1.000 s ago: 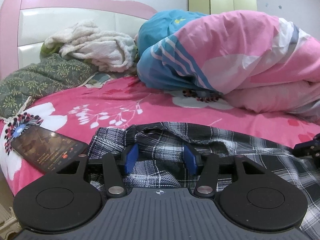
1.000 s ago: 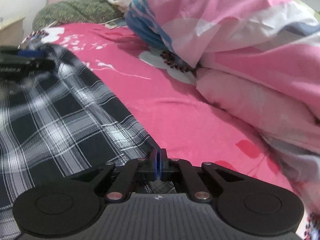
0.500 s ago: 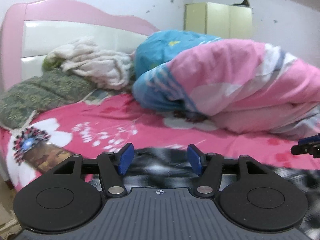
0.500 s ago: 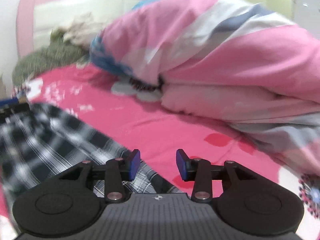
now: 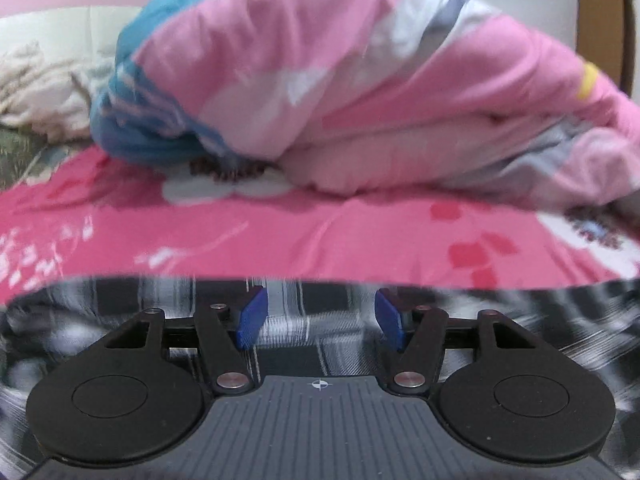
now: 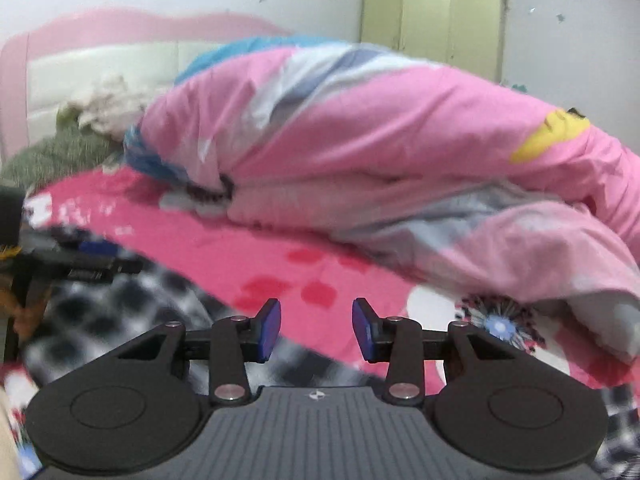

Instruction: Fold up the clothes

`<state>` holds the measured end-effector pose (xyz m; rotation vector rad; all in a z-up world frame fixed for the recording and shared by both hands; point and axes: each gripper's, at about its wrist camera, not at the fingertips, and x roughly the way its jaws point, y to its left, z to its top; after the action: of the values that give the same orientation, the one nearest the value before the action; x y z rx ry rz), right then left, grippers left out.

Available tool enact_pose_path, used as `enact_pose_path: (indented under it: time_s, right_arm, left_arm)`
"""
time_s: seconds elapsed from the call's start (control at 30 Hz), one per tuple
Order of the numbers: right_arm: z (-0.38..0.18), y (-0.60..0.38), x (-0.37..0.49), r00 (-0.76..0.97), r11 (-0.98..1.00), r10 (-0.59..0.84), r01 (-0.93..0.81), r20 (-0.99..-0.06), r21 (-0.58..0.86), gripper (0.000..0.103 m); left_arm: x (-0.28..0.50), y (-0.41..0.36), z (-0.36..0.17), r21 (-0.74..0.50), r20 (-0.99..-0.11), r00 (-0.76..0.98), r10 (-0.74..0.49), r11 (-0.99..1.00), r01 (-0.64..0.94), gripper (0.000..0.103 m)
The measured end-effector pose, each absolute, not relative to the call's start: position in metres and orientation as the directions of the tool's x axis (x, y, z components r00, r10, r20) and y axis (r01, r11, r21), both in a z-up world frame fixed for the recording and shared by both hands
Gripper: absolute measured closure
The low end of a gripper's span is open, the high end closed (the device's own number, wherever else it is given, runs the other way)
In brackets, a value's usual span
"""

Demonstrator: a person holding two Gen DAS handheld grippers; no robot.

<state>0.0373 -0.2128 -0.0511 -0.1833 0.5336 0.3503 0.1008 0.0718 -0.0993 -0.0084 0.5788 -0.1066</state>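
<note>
While both views were smeared with motion, the layout could be read from left to right. At the far left lay a cream blanket (image 5: 36, 92) against the headboard (image 6: 100, 64). The left gripper (image 5: 318, 320) hung with its jaws apart and nothing clamped between them, above the plaid garment (image 5: 316, 316) spread on the pink bedsheet (image 5: 320, 236). The right gripper (image 6: 316, 330) was likewise released, over the garment's right edge and the sheet. To the right bulked the heaped pink duvet (image 6: 400, 152). With neither gripper holding cloth, the fold could slump or spring open; a hurried regrasp might pinch sheet along with garment, or catch only one layer and skew the edges.
</note>
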Motion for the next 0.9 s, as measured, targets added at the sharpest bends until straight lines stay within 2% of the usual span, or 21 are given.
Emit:
enact_pose_path:
  time_s: [0.2, 0.33, 0.47, 0.73, 0.83, 0.9]
  right_arm:
    - [-0.085, -0.195, 0.047, 0.726, 0.866, 0.319, -0.484, -0.609, -0.122, 0.065]
    - [-0.108, -0.183, 0.055, 0.67, 0.829, 0.249, -0.521, -0.699, -0.204, 0.065]
    - [-0.116, -0.178, 0.037, 0.637, 0.777, 0.216, -0.572, -0.74, -0.265, 0.065]
    - [-0.116, -0.201, 0.039, 0.7, 0.816, 0.099, -0.464, -0.707, -0.345, 0.064]
    - [-0.123, -0.216, 0.046, 0.664, 0.844, 0.106, -0.454, -0.74, -0.287, 0.064]
    - [-0.122, -0.223, 0.046, 0.651, 0.861, 0.129, -0.448, -0.748, -0.242, 0.071]
  left_arm:
    - [0.098, 0.077, -0.11, -0.042, -0.529, 0.841, -0.109, 0.994, 0.102, 0.042]
    - [0.099, 0.086, -0.112, -0.098, -0.521, 0.842, -0.144, 0.989, 0.108, 0.042]
    - [0.1, 0.088, -0.111, -0.125, -0.517, 0.84, -0.162, 0.986, 0.113, 0.042]
    - [0.099, 0.092, -0.112, -0.15, -0.509, 0.842, -0.178, 0.982, 0.117, 0.041]
    - [0.1, 0.093, -0.112, -0.159, -0.507, 0.842, -0.183, 0.98, 0.117, 0.041]
    - [0.1, 0.093, -0.112, -0.156, -0.507, 0.843, -0.181, 0.981, 0.116, 0.041]
